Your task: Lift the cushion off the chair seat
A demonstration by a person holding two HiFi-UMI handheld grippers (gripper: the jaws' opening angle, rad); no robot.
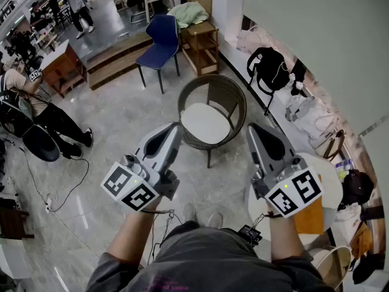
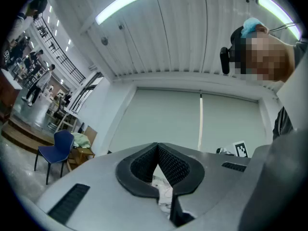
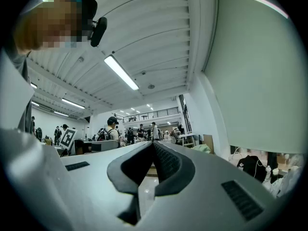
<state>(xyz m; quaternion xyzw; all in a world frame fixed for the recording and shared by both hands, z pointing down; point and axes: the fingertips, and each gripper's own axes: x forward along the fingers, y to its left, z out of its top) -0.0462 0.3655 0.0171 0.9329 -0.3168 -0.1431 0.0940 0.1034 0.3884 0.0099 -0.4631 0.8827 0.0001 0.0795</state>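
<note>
Holding both tools out short of the chair (image 1: pixel 226 96), nothing gripped: left tool (image 1: pixel 175 128) has its jaws together and empty, right tool (image 1: pixel 251 129) likewise, pads meeting with only the room behind them. Tips sit just on the near side of the chair, left tool at its near-left, right tool at its near-right. A cable (image 1: pixel 64 193) trails across the floor (image 1: pixel 121 120), well to the near-left of the chair. The cushion (image 1: pixel 205 123), white and round, lies flat on the chair seat, ringed by the wicker rim, backrest on its far side; lift not started. Risks as I read it: both tools need opening before they reach the cushion, or the closed tips will just shove it towards the backrest. The cushion sits low inside the rim, so a shallow bite could slip off and a deep one could catch wicker and drag or tip the chair. Gripping one edge only would probably let it fold and snag on the rim. Stepping in carelessly could catch the cable. Beyond the chair: a blue chair (image 1: pixel 159 38) at far-left and a wooden desk (image 1: pixel 203 47) with green cloth (image 1: pixel 188 12), both well clear.
</note>
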